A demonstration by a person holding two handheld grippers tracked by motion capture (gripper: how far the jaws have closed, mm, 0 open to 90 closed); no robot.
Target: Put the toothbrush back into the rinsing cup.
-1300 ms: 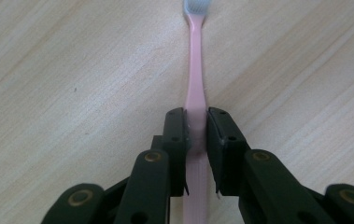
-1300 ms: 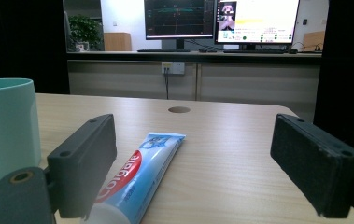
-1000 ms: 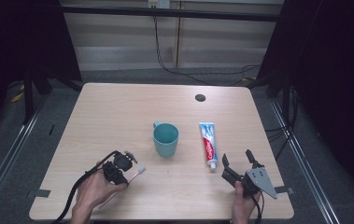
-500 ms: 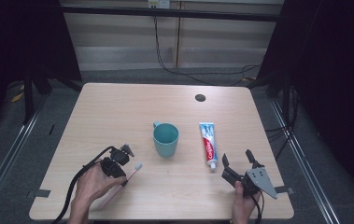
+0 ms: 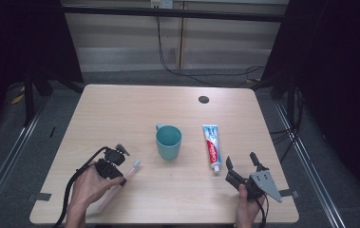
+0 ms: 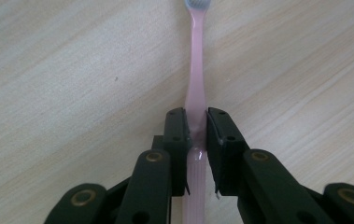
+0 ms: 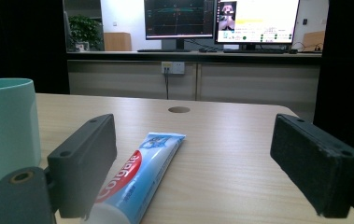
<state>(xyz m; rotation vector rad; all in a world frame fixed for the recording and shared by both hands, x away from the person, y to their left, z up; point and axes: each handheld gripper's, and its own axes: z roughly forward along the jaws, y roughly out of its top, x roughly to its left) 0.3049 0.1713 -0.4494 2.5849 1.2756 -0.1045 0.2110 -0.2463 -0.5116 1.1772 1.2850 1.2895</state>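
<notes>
pale wooden table (image 5: 120, 109) on grey floor (image 5: 21, 156), monitors (image 7: 221, 21) behind.

Office or lab — monitors (image 7: 221, 21) on rear counter, wall socket (image 7: 173, 68), dark-curtained recording table (image 5: 120, 109).

Even overhead light, dark surroundings, soft shadows, blurred foreground in close views.

In the left gripper view the pink toothbrush (image 6: 196, 88) loses its bristle head at the top edge and its handle end at the bottom. In the right gripper view the teal cup (image 7: 4, 130) is cropped at the left, and the toothpaste tube (image 7: 139, 172) hides its cap behind a jaw of the right tool (image 7: 202, 163).
</notes>
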